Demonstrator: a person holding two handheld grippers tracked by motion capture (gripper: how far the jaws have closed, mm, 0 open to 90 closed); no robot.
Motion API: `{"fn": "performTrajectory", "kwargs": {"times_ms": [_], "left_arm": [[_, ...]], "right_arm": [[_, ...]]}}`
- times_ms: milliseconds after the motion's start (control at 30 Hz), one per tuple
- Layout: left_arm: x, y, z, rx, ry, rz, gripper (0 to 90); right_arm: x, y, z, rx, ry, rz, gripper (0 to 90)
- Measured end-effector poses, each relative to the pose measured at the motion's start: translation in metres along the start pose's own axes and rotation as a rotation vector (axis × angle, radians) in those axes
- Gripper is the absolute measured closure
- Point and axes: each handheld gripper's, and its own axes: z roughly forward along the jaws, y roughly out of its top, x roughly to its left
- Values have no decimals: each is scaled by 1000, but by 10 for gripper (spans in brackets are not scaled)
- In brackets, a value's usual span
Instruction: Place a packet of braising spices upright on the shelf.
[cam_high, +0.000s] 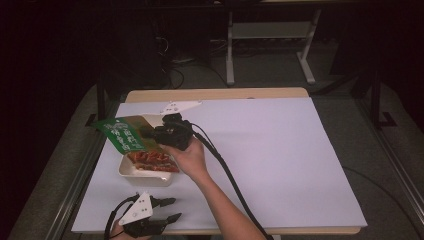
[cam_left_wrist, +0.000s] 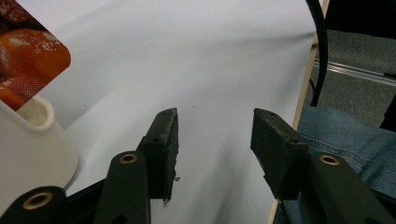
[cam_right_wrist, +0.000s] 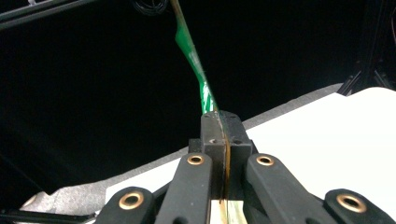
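Note:
A cream tray (cam_high: 142, 176) sits on the white table cover at the left, and its corner (cam_left_wrist: 32, 140) appears in the left gripper view. A green and orange printed food sleeve (cam_high: 131, 137) is lifted off it at a tilt, its orange food picture (cam_high: 152, 161) over the tray. My right gripper (cam_high: 152, 133) is shut on the sleeve; edge-on, the green card (cam_right_wrist: 198, 74) rises from between the closed jaws. My left gripper (cam_high: 172, 210) rests open near the table's front edge, nothing between its fingers (cam_left_wrist: 163, 144).
The white cover (cam_high: 280, 150) stretches wide to the right of the tray. A black cable (cam_high: 225, 170) trails from the right gripper along the forearm. Beyond the table's far edge stand white desk legs (cam_high: 230, 50). A denim-clad leg (cam_left_wrist: 345, 135) lies past the table's front edge.

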Motion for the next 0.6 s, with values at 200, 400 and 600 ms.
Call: {"fn": "performTrajectory", "kwargs": {"times_ms": [200, 400, 600], "left_arm": [[1, 0, 1, 12, 0, 6, 502], [1, 0, 2, 14, 2, 5, 502], [-1, 0, 4, 7, -5, -10, 501]], "right_arm": [[-3, -6, 1, -1, -31, 5, 895], [-9, -6, 0, 41, -98, -15, 887], [-20, -7, -3, 92, -118, -5, 879]]}}
